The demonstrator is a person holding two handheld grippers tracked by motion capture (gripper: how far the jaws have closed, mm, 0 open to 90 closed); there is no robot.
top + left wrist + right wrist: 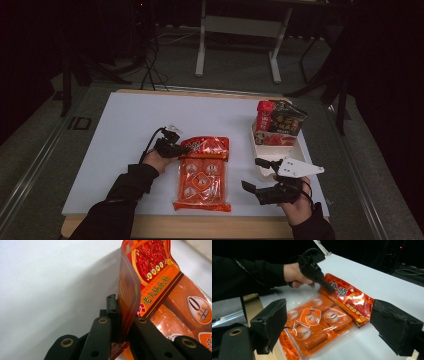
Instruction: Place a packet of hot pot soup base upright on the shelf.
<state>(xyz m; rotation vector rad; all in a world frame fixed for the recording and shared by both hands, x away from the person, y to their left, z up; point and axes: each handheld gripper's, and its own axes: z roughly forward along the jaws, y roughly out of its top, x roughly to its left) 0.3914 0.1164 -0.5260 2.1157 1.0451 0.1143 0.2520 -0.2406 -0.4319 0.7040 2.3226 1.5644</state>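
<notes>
Left tool: clamped shut on the top left corner of the flat orange plastic food packet; corner pinched upright between the black jaws in the left gripper view, pads pressing both faces. Rest of the packet: lying flat on the white tabletop, near the front edge, between the two hands.

Right tool: jaws spread wide, nothing between them, hovering above the tabletop right of the packet and just in front of the white rectangular plastic tray. Grey three-cornered plate on top.

Tray: at the right side of the tabletop, holding upright red and dark printed snack bags.

Packet in the right gripper view: glossy, printed with round labels, left tool gripping its far corner.
</notes>
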